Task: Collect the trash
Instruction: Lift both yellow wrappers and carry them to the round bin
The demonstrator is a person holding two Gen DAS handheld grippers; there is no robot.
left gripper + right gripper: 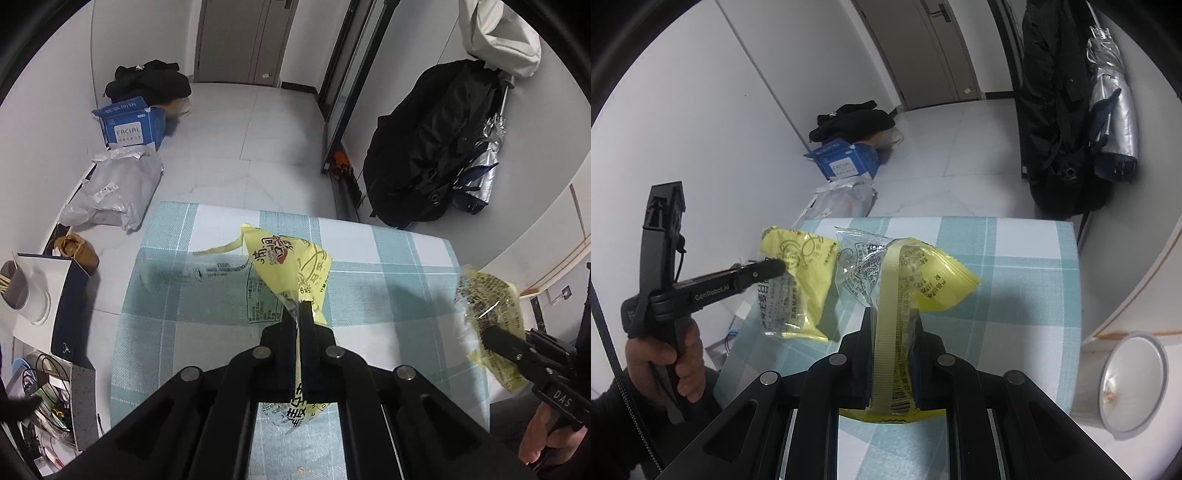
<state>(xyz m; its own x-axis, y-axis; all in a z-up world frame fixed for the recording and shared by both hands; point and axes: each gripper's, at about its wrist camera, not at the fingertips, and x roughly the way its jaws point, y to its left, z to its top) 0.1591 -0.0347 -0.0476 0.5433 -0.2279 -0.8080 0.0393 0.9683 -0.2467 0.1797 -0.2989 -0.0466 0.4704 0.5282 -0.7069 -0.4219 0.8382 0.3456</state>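
A yellow and clear snack wrapper (pixel 288 266) hangs over the checked tablecloth (pixel 406 258), and my left gripper (pixel 298 306) is shut on its lower end. The same gripper (pixel 777 266) and wrapper (pixel 801 284) show at the left of the right wrist view, with a hand on the handle. My right gripper (pixel 892 321) is shut on a second yellow and clear wrapper (pixel 931 280), its crimped edge running down between the fingers. This gripper (pixel 487 332) and its wrapper (pixel 491 302) appear at the right edge of the left wrist view.
A white bin (pixel 1130 384) stands beside the table (pixel 1015 277). A blue box (pixel 133 123), a grey parcel bag (pixel 114 192) and black clothes (pixel 147 81) lie on the floor. A black coat (pixel 432 147) and an umbrella (pixel 1112 107) hang by the wall.
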